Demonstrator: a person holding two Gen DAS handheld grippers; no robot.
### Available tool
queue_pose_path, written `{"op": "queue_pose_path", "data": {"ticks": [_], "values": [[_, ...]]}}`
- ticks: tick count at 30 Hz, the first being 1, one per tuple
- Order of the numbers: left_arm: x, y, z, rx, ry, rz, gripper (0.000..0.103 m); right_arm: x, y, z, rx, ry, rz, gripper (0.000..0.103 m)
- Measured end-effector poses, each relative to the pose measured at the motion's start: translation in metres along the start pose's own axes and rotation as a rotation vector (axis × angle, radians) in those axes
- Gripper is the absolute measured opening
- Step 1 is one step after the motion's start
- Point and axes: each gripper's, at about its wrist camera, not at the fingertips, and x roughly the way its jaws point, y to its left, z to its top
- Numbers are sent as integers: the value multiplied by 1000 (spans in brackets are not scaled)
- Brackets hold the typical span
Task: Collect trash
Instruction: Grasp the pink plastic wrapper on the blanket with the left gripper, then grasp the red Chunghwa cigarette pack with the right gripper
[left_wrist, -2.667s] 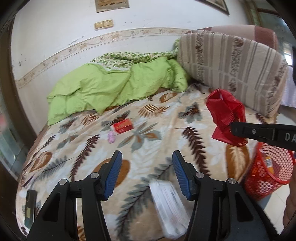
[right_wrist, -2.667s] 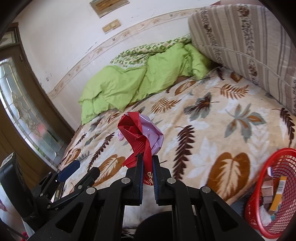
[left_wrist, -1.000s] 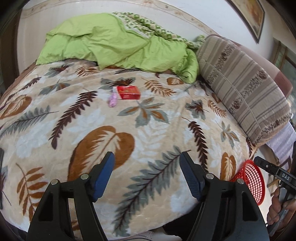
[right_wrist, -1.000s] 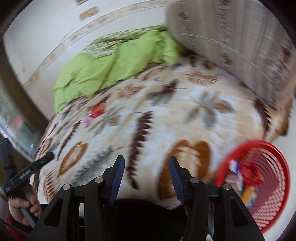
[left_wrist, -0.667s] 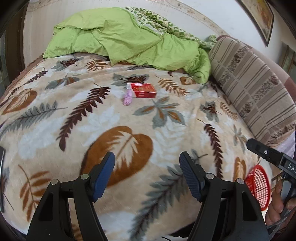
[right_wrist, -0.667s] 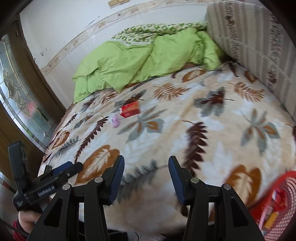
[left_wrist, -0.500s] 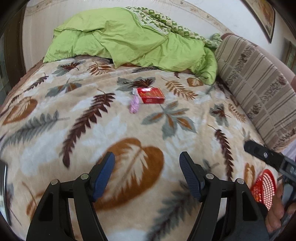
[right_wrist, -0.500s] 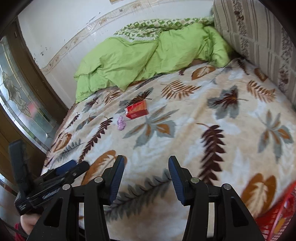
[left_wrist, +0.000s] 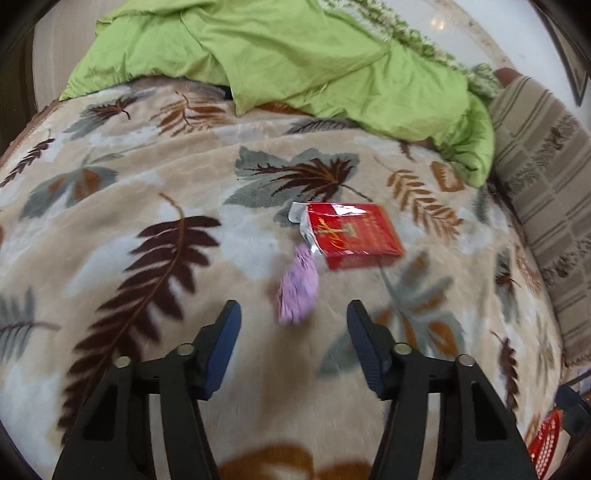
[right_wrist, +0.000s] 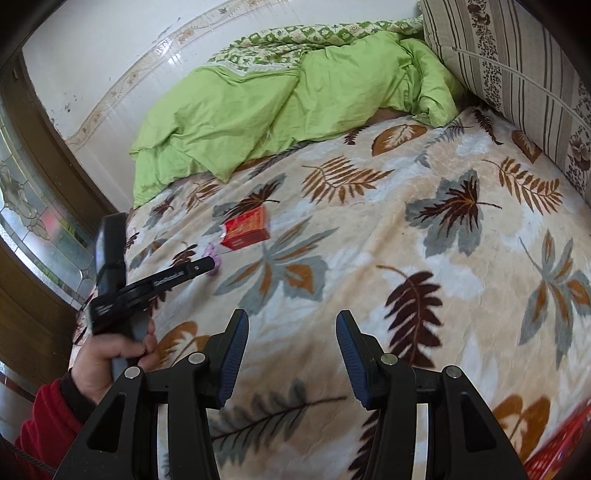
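Left tool (left_wrist: 293, 321) now wide open just short of the purple wrapper (left_wrist: 298, 290) at 12 o'clock, red bag gone from empty, wide-open right tool (right_wrist: 291, 332), so next pickup.

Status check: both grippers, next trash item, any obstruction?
Left gripper open, lined up on purple wrapper. Right gripper open, empty. Red box lies just beyond wrapper on blanket. Nothing blocking.

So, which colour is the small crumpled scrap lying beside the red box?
Pale purple. The crumpled scrap shows best in the left wrist view, just ahead of the open fingers.
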Motion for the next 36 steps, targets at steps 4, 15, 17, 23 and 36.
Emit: {"op": "queue_pose_path", "data": {"ticks": [4, 15, 17, 23, 36], "values": [[9, 4, 4, -19, -29, 11, 19, 16, -3, 20, -2, -3, 8, 52], [-66, 28, -40, -112, -100, 82, 19, 141, 47, 116, -102, 60, 83, 52], [-69, 30, -46, -113, -109, 101, 19, 173, 58, 132, -81, 74, 97, 52], [-59, 42, -51, -91, -110, 119, 19, 243, 72, 147, -81, 182, 81, 52], [-42, 65, -40, -114, -85, 128, 20, 195, 88, 78, -216, 220, 63, 63]]}}
